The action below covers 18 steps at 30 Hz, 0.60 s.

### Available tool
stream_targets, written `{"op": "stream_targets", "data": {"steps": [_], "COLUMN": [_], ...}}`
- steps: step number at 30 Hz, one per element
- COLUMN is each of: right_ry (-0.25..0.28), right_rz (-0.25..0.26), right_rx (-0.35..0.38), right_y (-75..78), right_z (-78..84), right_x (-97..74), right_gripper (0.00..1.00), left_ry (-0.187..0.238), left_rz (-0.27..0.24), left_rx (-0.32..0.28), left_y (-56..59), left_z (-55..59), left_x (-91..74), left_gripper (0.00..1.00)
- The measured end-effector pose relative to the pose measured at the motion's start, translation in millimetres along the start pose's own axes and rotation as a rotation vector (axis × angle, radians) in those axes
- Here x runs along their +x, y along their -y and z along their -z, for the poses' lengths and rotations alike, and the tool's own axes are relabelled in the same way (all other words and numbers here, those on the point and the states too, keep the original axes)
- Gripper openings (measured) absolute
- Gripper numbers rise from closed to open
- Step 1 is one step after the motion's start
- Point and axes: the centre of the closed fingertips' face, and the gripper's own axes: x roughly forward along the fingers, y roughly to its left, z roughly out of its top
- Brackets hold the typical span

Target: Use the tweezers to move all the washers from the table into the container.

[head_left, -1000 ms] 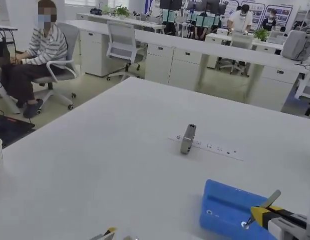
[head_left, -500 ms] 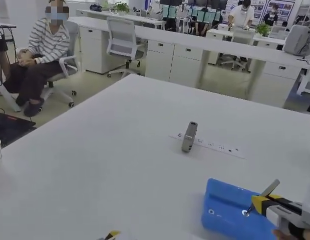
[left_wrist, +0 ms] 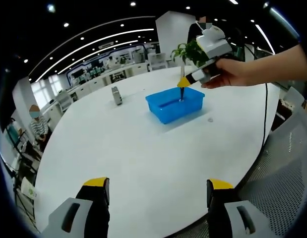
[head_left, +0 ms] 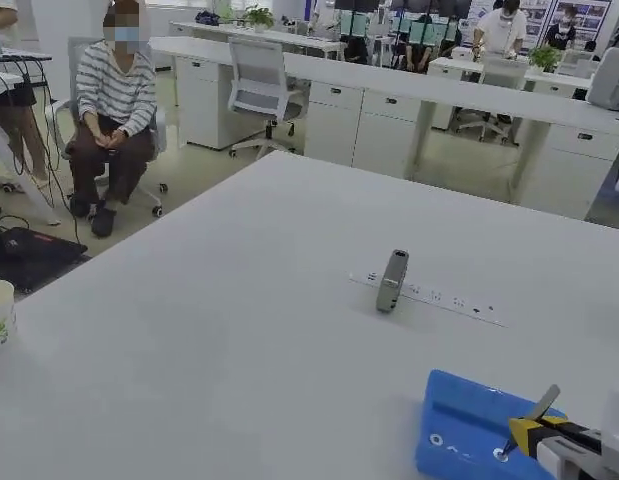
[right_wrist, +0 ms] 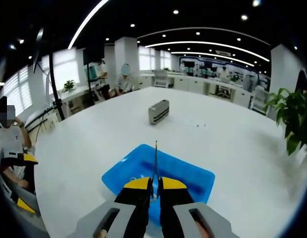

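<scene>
While the right gripper [right_wrist: 154, 184] pinches the tweezers [right_wrist: 155, 161] tight, their tips dip into the blue container [right_wrist: 193, 178] at the near right, where washers [head_left: 436, 440] lie inside. One washer [left_wrist: 209, 119] sits on the table [head_left: 239, 330] just beside it. The left gripper [left_wrist: 158, 184] hangs with jaws spread, empty. Farther left is a grey box [head_left: 392, 281] on a socket strip [head_left: 449, 300].

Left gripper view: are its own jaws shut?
No, the left gripper holds its jaws wide apart above the table.

Glossy blue plastic container [head_left: 469, 420], matt white table [head_left: 239, 330]
</scene>
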Motion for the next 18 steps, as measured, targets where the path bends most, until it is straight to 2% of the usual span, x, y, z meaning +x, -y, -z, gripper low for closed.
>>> {"op": "stream_targets", "data": {"steps": [8,18], "right_ry": [-0.030,-0.055], "right_rz": [0.002,-0.004], "right_rx": [0.006,-0.006], "right_y": [-0.1,-5.4], "right_z": [12.6,19.9], "right_x": [8.7,15.1], "right_gripper": [0.02,0.02], "left_ry": [-0.007,-0.007], "left_rz": [-0.003,-0.005], "left_rx": [0.001,0.001], "left_y": [-0.6,-1.1], "left_z": [1.2,1.4], "left_x": [0.5,0.5], "left_gripper": [0.82,0.81]}}
